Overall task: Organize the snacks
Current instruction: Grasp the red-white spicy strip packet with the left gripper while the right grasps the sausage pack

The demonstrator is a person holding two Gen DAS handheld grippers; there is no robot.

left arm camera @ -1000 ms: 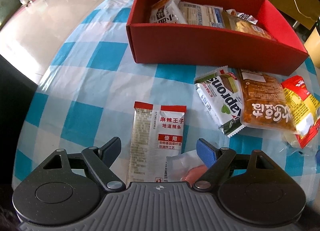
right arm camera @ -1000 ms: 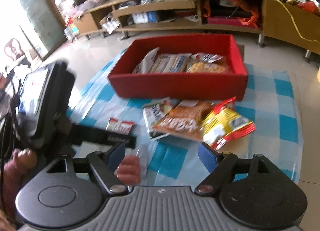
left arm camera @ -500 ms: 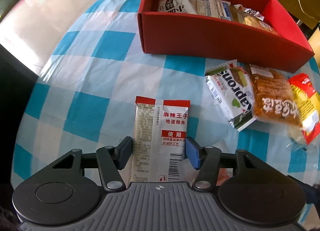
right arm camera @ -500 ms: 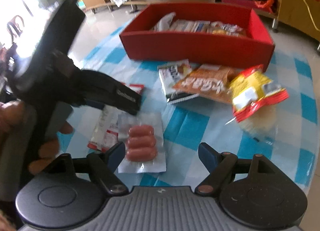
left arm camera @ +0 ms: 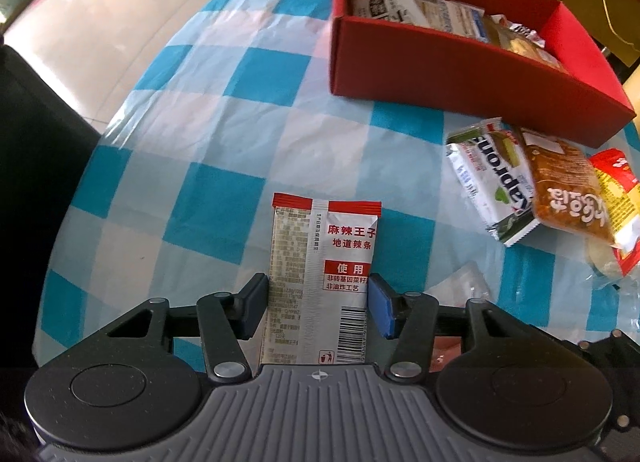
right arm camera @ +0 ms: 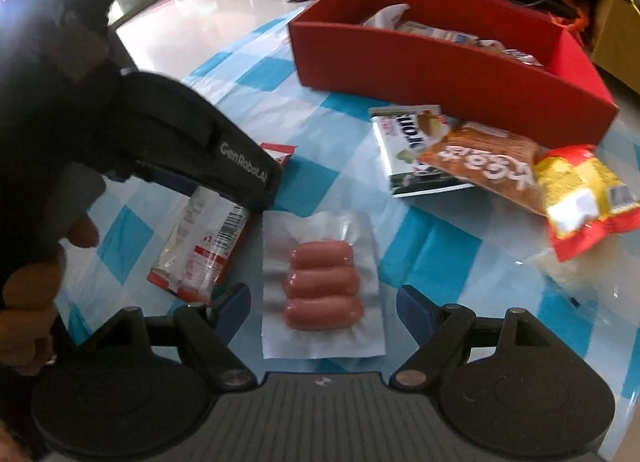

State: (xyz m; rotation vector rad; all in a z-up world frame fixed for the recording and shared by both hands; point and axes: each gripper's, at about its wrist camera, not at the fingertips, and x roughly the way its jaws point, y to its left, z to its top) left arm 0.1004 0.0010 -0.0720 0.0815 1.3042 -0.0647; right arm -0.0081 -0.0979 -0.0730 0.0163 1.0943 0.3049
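My left gripper (left arm camera: 318,304) is shut on a white and red spicy-strip packet (left arm camera: 322,262), one pad on each long edge; the packet also shows in the right wrist view (right arm camera: 200,246) under the left gripper's body (right arm camera: 208,150). My right gripper (right arm camera: 324,312) is open, its fingers either side of a clear vacuum pack of sausages (right arm camera: 322,286) lying flat on the cloth. A red box (left arm camera: 460,66) holding several snack packs stands at the back right, also seen in the right wrist view (right arm camera: 440,74).
A green and white wafer packet (left arm camera: 490,186), an orange-brown bread packet (left arm camera: 568,190) and a yellow and red chip bag (left arm camera: 616,198) lie overlapped in front of the box. The blue and white checked cloth (left arm camera: 216,142) ends at the left above the floor.
My left gripper has closed on the spicy-strip packet. My right gripper has moved forward and down over the sausage pack, which now lies between its open fingers.
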